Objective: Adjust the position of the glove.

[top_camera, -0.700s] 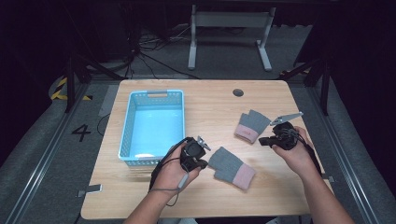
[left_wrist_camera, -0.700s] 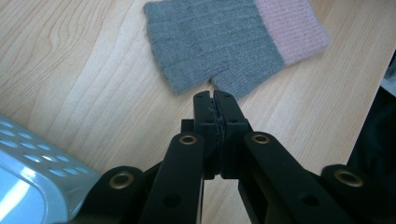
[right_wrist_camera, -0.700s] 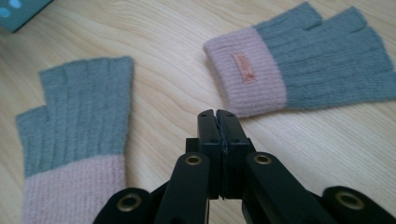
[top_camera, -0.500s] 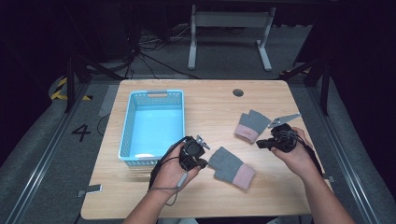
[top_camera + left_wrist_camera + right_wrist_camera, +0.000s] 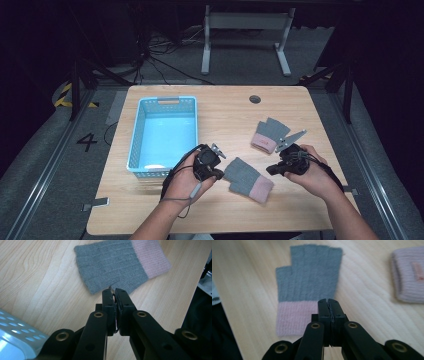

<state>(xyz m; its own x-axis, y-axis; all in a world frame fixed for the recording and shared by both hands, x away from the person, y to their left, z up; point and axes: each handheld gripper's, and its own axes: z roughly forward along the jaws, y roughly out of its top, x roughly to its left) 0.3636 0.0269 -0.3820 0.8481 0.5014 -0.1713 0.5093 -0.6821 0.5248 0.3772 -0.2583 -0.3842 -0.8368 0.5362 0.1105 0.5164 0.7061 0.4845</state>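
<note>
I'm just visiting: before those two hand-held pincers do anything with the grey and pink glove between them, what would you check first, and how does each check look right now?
1. Left gripper jaws closed, tips at the near glove edge: ok. Whether they pinch fabric: cannot tell.
2. Right gripper jaws closed, tips at the glove's pink cuff; grip on it: cannot tell.
3. Near glove lying flat on the table: ok.
4. Second glove lies apart from the near one: ok.
5. Blue basket has room inside: ok.
</note>
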